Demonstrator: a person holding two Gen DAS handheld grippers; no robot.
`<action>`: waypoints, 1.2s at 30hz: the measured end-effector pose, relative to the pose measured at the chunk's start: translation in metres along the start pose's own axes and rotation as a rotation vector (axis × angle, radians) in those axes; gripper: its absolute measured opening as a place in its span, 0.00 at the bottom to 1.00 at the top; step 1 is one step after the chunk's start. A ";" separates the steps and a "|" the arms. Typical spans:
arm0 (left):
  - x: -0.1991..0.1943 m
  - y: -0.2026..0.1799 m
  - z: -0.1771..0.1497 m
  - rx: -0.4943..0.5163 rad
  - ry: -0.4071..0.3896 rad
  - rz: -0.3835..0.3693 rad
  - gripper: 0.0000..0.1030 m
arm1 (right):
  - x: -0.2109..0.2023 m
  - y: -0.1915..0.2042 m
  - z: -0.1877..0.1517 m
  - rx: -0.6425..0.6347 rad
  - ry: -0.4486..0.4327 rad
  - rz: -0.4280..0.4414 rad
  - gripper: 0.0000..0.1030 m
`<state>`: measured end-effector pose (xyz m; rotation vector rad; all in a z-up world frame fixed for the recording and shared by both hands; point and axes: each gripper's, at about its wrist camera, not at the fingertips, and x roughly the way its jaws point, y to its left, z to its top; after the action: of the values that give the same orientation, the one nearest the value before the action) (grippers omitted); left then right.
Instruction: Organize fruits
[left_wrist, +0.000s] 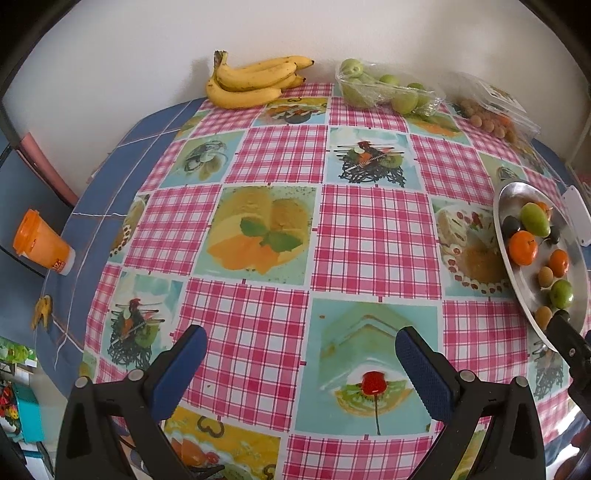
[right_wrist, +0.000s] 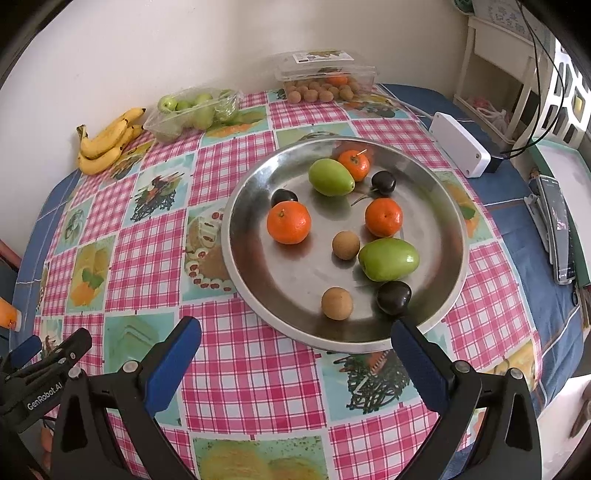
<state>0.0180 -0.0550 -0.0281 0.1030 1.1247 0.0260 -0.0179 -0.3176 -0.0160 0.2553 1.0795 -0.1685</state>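
On my right camera the round steel tray (right_wrist: 236, 236) sits on the checked tablecloth (right_wrist: 236, 369) just ahead of my right gripper (right_wrist: 295, 354), holding three bright orange mandarins (right_wrist: 289, 222), two glossy green fruits (right_wrist: 388, 259), two tan longans (right_wrist: 337, 303) and three near-black plums (right_wrist: 393, 297). My right gripper's blue-padded jaws stand wide apart, gripping nothing, the right tip at the tray's near rim. My left gripper (left_wrist: 301, 369) likewise hangs spread and empty over bare cloth, with bananas (left_wrist: 251, 81) against the far wall.
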 end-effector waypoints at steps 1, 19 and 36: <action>0.000 0.000 0.000 -0.001 0.000 0.001 1.00 | 0.000 0.000 0.000 -0.001 0.000 0.000 0.99; 0.000 -0.002 0.000 0.016 -0.002 0.000 1.00 | 0.003 0.000 -0.002 0.002 0.013 -0.011 0.99; -0.002 -0.005 0.001 0.028 -0.005 -0.004 1.00 | 0.002 0.001 -0.002 0.006 0.015 -0.019 0.99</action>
<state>0.0177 -0.0602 -0.0270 0.1259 1.1200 0.0058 -0.0180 -0.3158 -0.0186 0.2520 1.0969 -0.1872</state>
